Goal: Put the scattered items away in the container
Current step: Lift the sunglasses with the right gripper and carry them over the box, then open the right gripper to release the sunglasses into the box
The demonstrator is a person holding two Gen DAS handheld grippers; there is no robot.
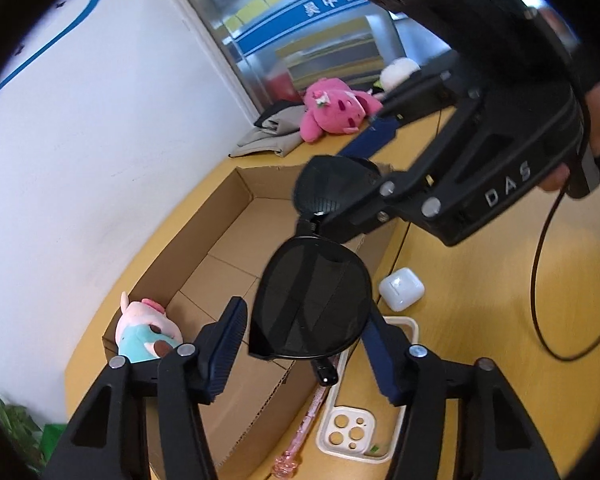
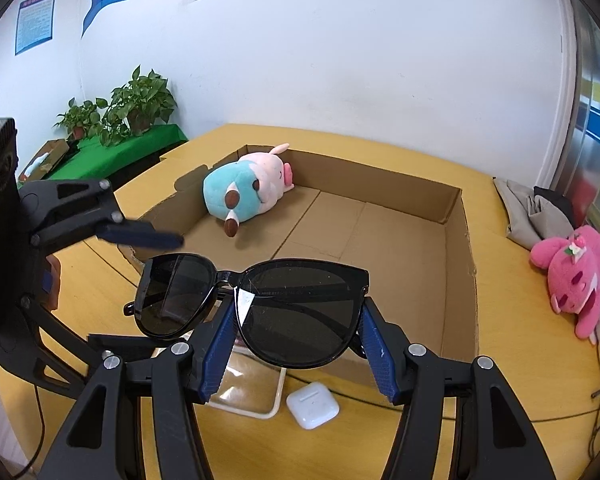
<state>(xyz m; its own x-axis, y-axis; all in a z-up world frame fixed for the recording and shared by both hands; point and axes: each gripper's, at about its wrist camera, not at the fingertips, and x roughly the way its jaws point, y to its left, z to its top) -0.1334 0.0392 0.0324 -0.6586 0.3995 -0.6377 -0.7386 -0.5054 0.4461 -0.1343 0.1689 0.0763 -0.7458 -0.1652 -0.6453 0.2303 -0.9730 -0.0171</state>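
Observation:
Black sunglasses (image 2: 300, 316) hang in the air over the near rim of the open cardboard box (image 2: 456, 216). My right gripper (image 2: 298, 306) is shut on one lens, a blue pad against each side. The other lens (image 1: 312, 300) sits between the fingers of my left gripper (image 1: 306, 312). One pad touches the rim; the other stands a narrow gap off it. In the right wrist view the left gripper (image 2: 164, 290) reaches in from the left, its upper finger clear above that lens. A blue-and-pink plush (image 2: 240, 188) lies inside the box.
On the yellow table (image 2: 520, 360) near the box lie a white earbud case (image 2: 312, 404), a clear phone case (image 1: 352, 432) and a pink pen (image 1: 300, 432). A pink plush (image 2: 572, 276) and grey cloth (image 2: 528, 208) lie beyond the box. A black cable (image 1: 540, 280) trails across the table.

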